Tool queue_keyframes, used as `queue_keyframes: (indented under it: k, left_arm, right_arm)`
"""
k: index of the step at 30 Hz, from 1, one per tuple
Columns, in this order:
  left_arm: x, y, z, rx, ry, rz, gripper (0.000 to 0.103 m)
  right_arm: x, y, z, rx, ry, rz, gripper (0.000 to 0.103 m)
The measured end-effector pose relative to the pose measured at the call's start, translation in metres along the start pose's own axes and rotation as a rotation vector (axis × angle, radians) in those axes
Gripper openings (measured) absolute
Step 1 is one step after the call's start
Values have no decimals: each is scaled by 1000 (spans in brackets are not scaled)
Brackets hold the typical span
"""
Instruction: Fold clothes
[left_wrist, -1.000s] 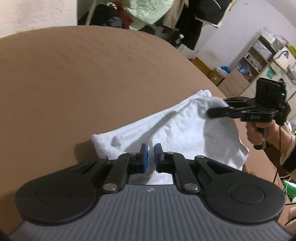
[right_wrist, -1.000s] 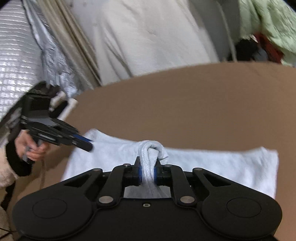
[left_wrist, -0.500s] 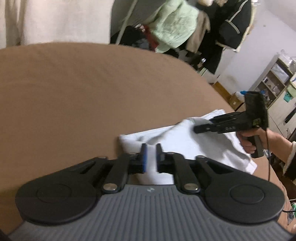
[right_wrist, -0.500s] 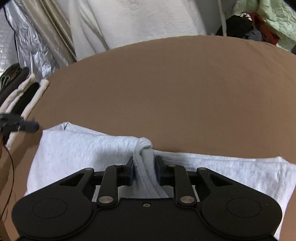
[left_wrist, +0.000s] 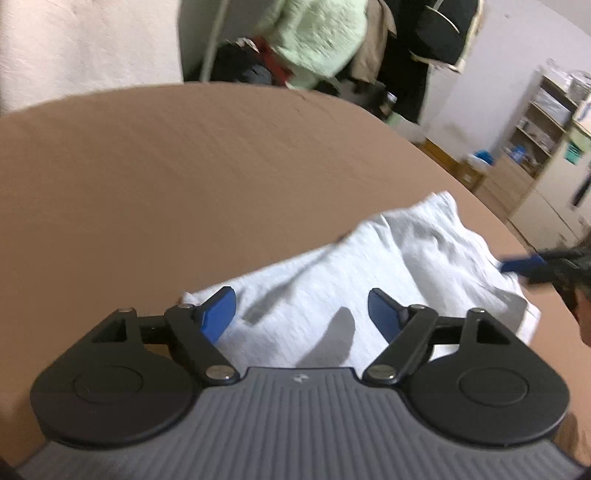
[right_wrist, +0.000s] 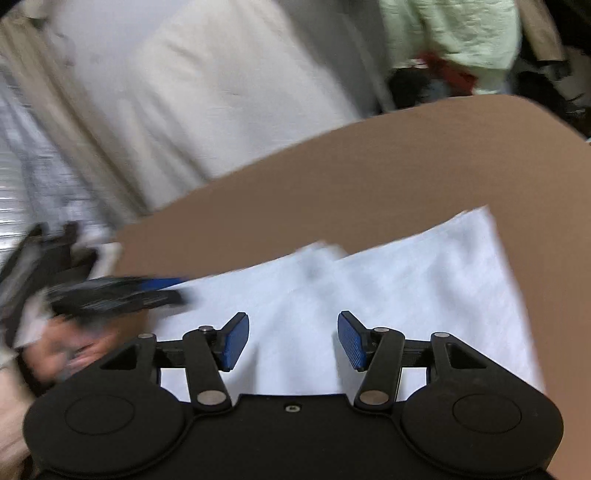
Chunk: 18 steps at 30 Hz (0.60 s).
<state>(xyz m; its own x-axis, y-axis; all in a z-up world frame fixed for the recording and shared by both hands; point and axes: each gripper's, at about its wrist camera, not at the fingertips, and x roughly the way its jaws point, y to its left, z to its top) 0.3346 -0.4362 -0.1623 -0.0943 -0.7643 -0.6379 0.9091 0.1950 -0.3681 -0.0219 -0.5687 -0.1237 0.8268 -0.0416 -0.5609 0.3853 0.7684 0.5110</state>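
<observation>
A white folded cloth lies flat on the brown table. My left gripper hovers over its near edge with jaws opening, blue pads wide apart and nothing pinched between them. In the right wrist view the same cloth spreads under my right gripper, whose jaws are also opening and hold nothing. The right gripper shows blurred at the cloth's far right edge in the left wrist view. The left gripper appears blurred at the left of the right wrist view, held by a hand.
Hanging clothes and dark coats stand beyond the table's far edge. Shelves line the wall at the right. A white curtain and a silver quilted sheet hang behind the table.
Both grippers have let go of the cloth and spread their jaws. The bunched fold that the right gripper pinched now lies flat. Both hands shifted sideways, blurring the views.
</observation>
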Motion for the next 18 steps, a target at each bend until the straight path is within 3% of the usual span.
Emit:
queue_keyframes:
  k: [1, 4, 6, 11, 14, 17, 18]
  left_arm:
    - [-1, 3, 0, -7, 6, -22, 52]
    - [-4, 12, 0, -29, 22, -87, 51]
    - [-8, 18, 0, -67, 8, -121, 51]
    - [-1, 22, 3, -105, 37, -149, 59]
    - [4, 17, 6, -103, 62, -128, 65]
    - [4, 12, 9, -96, 59, -126, 70]
    - [5, 10, 10, -80, 49, -134, 65]
  right_arm:
    - [-5, 7, -11, 14, 22, 67, 59]
    - [9, 27, -47, 55, 164, 224, 59]
    - [32, 39, -66, 63, 226, 239, 59]
    - [82, 56, -103, 219, 246, 311, 62]
    - [93, 62, -126, 362, 188, 320, 61]
    - [87, 71, -132, 347, 131, 295, 61]
    - [86, 74, -134, 340, 114, 285, 61]
